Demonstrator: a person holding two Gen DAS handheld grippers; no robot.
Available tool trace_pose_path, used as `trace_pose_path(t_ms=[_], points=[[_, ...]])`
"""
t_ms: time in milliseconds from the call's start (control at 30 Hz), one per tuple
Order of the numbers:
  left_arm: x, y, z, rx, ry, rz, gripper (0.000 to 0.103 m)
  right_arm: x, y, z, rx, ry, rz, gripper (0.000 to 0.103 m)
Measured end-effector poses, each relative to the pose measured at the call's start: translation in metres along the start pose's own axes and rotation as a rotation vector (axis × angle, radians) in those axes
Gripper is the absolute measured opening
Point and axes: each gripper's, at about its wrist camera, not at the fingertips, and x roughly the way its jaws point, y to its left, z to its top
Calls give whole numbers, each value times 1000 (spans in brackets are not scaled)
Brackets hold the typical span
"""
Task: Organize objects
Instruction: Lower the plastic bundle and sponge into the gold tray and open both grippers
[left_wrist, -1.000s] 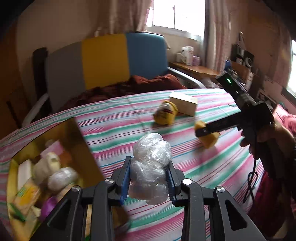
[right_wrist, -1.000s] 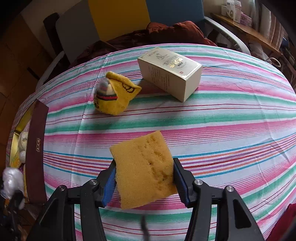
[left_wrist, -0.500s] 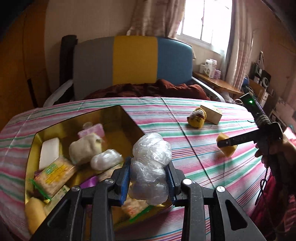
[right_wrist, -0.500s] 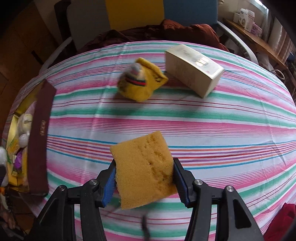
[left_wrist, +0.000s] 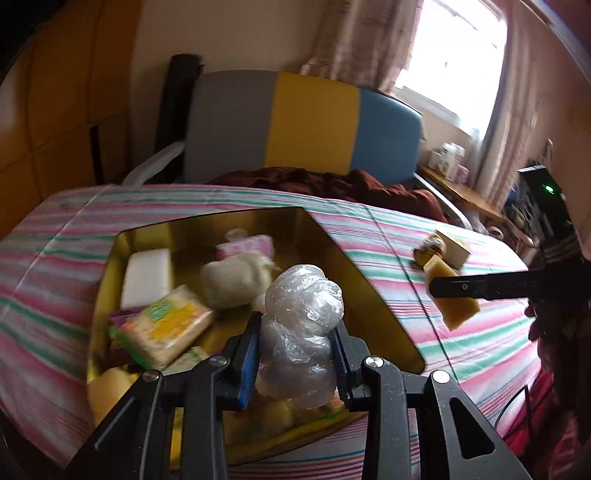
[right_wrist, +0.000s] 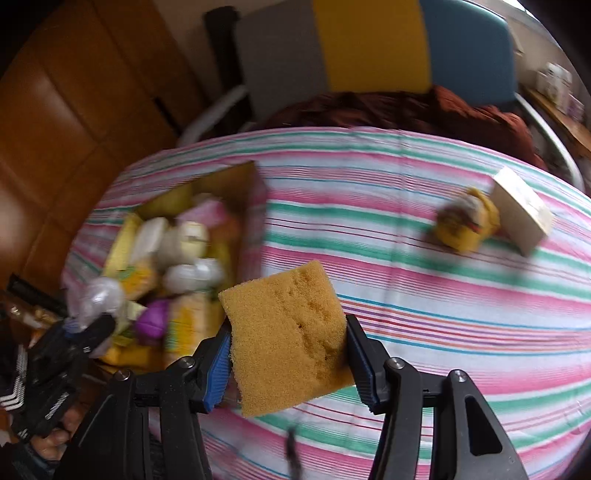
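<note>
Left tool (left_wrist: 295, 354) clamping plastic wad (left_wrist: 301, 332), right tool (right_wrist: 288, 362) gripping sponge (right_wrist: 288, 336)

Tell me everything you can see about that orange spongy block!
The sponge is an orange-yellow, roughly square block, porous all over with small pits and a few deeper holes. It looks soft and foamy. It is tilted, one corner pointing up, and held in the air above the striped cloth. The right gripper is shut on it, its blue-padded fingers pressing its two sides. Nothing else touches it.
</note>
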Motion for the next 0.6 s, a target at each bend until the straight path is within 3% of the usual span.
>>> trace_pose_path(t_ms=[233, 600], points=[[-7, 49, -3, -108, 10, 64, 35, 26, 35, 9, -36, -5, 58, 56], [10, 64, 16, -173, 18, 15, 35, 50, 59, 46, -46, -43, 64, 60]])
